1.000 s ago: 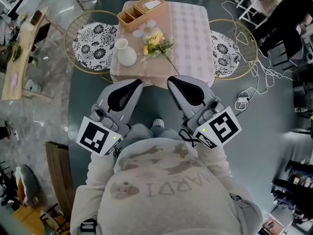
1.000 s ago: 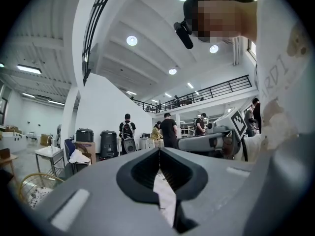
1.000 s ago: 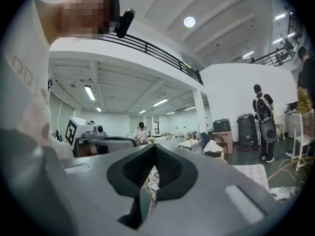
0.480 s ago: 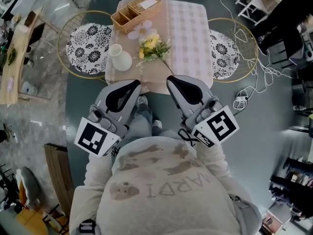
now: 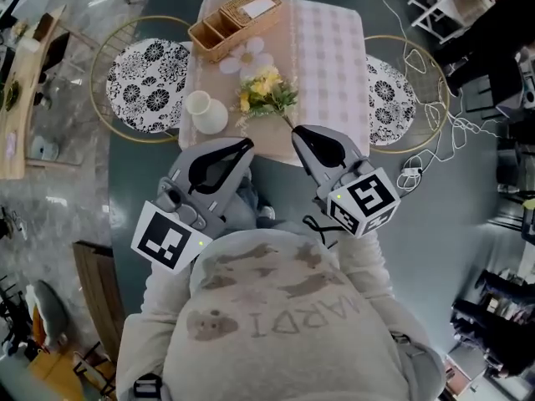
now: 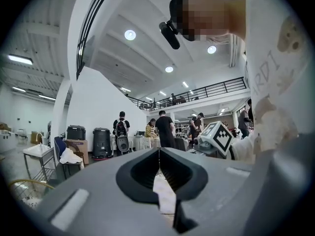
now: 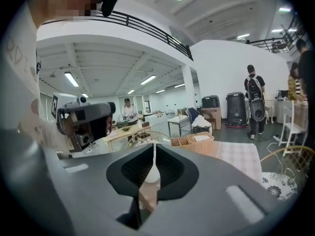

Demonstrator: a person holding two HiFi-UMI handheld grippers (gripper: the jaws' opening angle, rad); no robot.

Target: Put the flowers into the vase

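Flowers (image 5: 267,93) lying on the checked bench (image 5: 326,48) near its front edge, my left hand-held gripper (image 5: 248,144) and right hand-held gripper (image 5: 298,131) both clenched empty at that edge, wicker basket (image 5: 234,23) at the far-left corner, white vase (image 5: 206,113) upright left of the blooms.

Dark grey floor (image 5: 456,249), 2 round chairs (image 5: 142,73) with patterned cushions, loose white cables (image 5: 435,115), round ceiling lights (image 6: 130,34) overhead.

A wicker basket (image 5: 234,23) sits at the far corner of a checked-cloth table (image 5: 326,65), a floral-cushioned round chair (image 5: 142,73) on one side, a second chair (image 5: 386,98) opposite. White cables (image 5: 440,98) trail across the grey floor (image 5: 468,224).
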